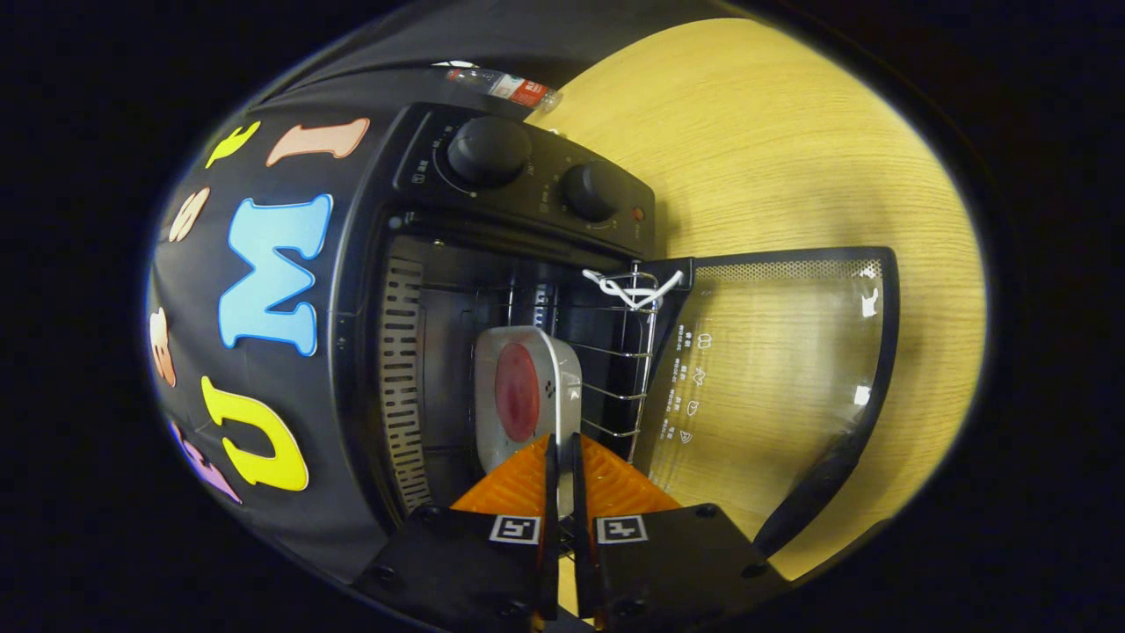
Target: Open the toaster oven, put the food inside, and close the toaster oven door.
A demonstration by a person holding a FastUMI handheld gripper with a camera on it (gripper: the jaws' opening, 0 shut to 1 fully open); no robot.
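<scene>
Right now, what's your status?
Claw pinched on the plate rim. Plate with red food inside the toaster oven. Door open, nothing blocking.

Little here can be read. My gripper (562, 457), fingers closed on the edge of the plate (527, 396), carries two square black-and-white code tags (514, 529), one on each finger base. The oven (518, 220) has small white marks around its two knobs (488, 149), too fine to make out. On the glass of the open door (773, 369), near the hinge edge, runs a column of small white food signs with tiny text beside each, not legible. A bottle (501, 85) beyond the oven bears a red label, unreadable.
</scene>
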